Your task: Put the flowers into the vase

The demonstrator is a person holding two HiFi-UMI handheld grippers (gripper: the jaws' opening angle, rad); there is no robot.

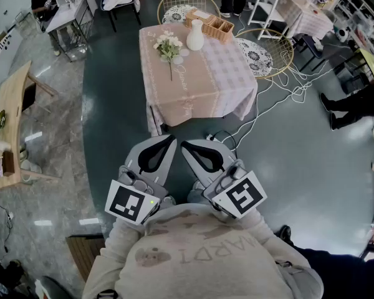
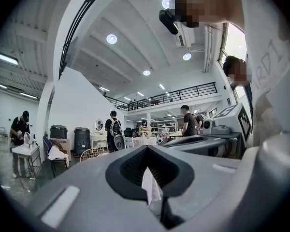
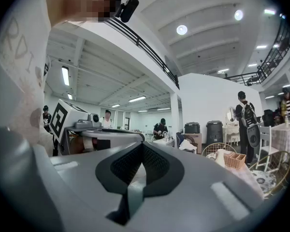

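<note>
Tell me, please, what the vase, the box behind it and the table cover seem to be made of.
Vase: probably ceramic; white, smooth, with a rounded body.
Box: likely wood or wicker; tan, with dividers, too small to tell which.
Table cover: fabric; pale pink checks, hanging in folds at the corners.

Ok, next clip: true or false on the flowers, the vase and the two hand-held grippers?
1. The flowers lie on the table, outside the vase. True.
2. The vase lies tipped over. False: it stands upright.
3. The right hand-held gripper holds a flower stem. False: its jaws are together on nothing, close to the person's chest.
4. The left hand-held gripper is well short of the table. True.
5. A basket stands beside the vase. True.
</note>
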